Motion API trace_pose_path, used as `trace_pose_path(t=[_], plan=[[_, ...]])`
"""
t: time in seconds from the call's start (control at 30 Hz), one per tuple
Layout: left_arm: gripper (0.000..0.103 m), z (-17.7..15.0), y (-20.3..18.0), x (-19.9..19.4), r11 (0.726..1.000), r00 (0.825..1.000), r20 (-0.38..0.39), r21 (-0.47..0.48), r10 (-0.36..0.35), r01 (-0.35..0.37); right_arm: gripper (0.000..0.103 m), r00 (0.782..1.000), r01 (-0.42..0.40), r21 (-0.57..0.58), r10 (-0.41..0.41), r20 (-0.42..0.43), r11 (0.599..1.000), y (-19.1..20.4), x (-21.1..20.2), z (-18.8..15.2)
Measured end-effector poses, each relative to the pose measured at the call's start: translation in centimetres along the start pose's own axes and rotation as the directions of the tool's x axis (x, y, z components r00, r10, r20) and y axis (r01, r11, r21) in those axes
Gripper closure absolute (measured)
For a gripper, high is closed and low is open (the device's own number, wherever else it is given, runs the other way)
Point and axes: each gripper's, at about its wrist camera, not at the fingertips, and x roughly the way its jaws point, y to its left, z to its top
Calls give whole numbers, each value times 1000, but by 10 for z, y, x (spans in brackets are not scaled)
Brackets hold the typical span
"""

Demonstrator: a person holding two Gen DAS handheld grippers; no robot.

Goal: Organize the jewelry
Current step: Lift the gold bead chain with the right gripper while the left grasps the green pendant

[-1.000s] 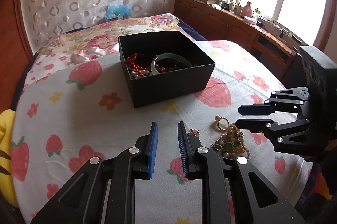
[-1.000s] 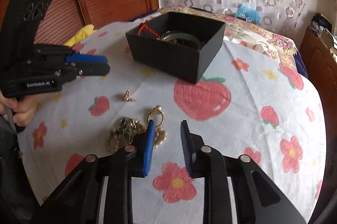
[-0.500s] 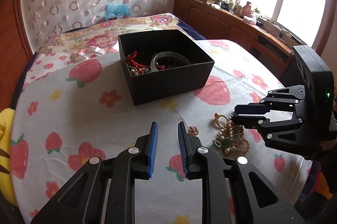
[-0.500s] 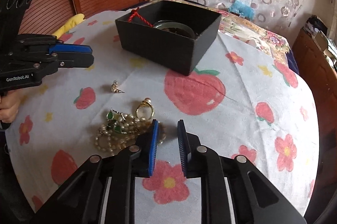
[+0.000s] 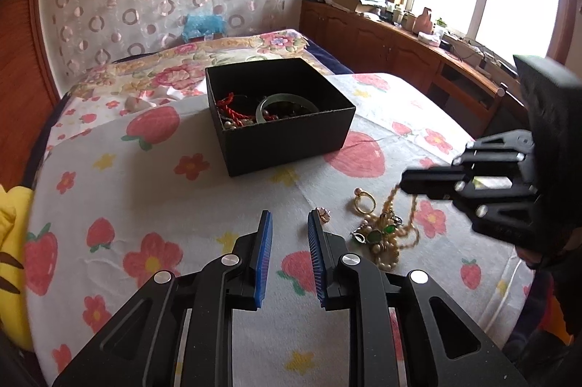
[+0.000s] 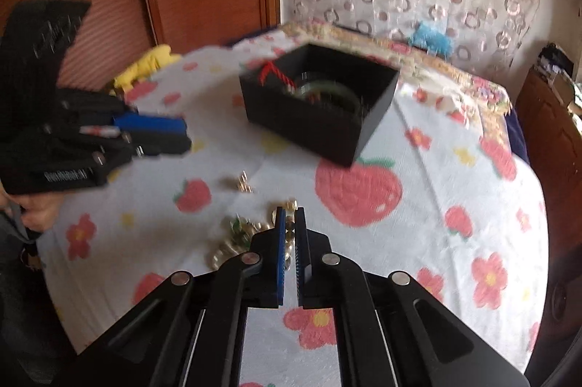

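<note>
Bedroom light from a far window falls on a white cloth (image 5: 189,205) printed with strawberries and flowers, which covers the work surface. Far on it stands an open black cardboard box (image 5: 287,139) holding a red cord bracelet (image 5: 232,108), a pale green bangle (image 5: 283,103) and beads. Near the box, on the cloth, lie a small gold earring (image 5: 323,214), a gold ring with a pearl (image 5: 363,203) and a tangled pearl necklace with green stones (image 5: 385,234). The right gripper (image 6: 290,216) has its blue pads pressed together on a strand of that necklace, part of which rises off the cloth to its tip while the rest lies in the heap. The left gripper (image 5: 289,223) hovers just left of the heap, near the earring, its jaws a little apart with nothing between them
</note>
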Motion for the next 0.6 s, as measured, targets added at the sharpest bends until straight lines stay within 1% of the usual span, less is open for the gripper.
trace_pose_path(t=[0.17, 0.3, 0.37, 0.6], plan=[[84, -3, -3, -7, 1000, 1000, 11, -3, -1, 1, 98, 997, 17, 0, -17, 76, 1000, -2, -27, 15], [80, -4, -6, -9, 1000, 1000, 17, 4, -5, 5, 98, 990, 31, 0, -31, 136, 1000, -4, -49, 26], [79, -4, -8, -10, 1000, 1000, 19, 8, -9, 8, 98, 987, 39, -3, -38, 159, 999, -5, -59, 32], [79, -6, -18, 3, 999, 999, -9, 22, -40, 41, 97, 980, 74, 10, -74, 183, 997, -14, -77, 32]])
